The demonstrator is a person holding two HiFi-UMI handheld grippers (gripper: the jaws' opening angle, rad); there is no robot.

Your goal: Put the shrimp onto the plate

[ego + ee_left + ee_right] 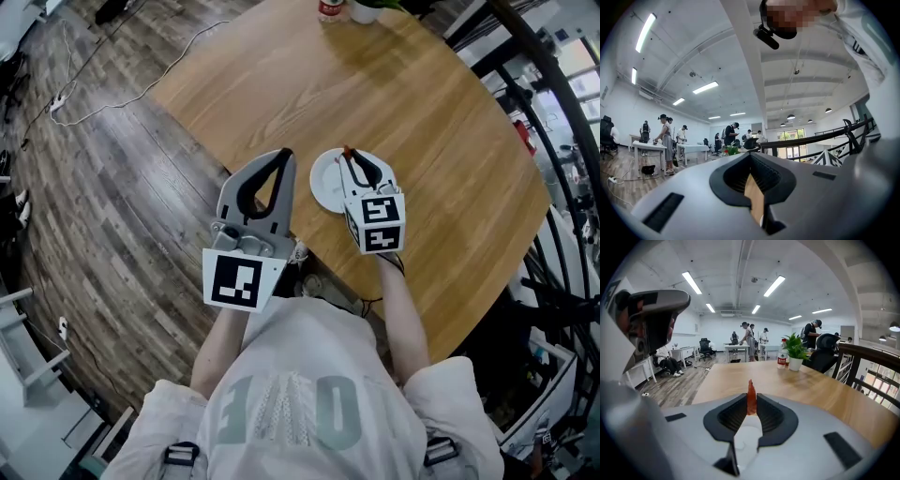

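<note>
My right gripper is shut on a small orange-red shrimp, whose tip sticks up between the jaws; the shrimp hangs over the far part of the white plate. Under the jaws, the plate shows as a white patch. My left gripper is shut with nothing in it, held just left of the plate near the table's edge. In the left gripper view the closed jaws point up toward the room, with only a sliver of wood between them.
The round wooden table carries a bottle and a potted plant at its far edge. A black railing runs to the right. Cables lie on the wood floor at left. Several people stand at desks in the background.
</note>
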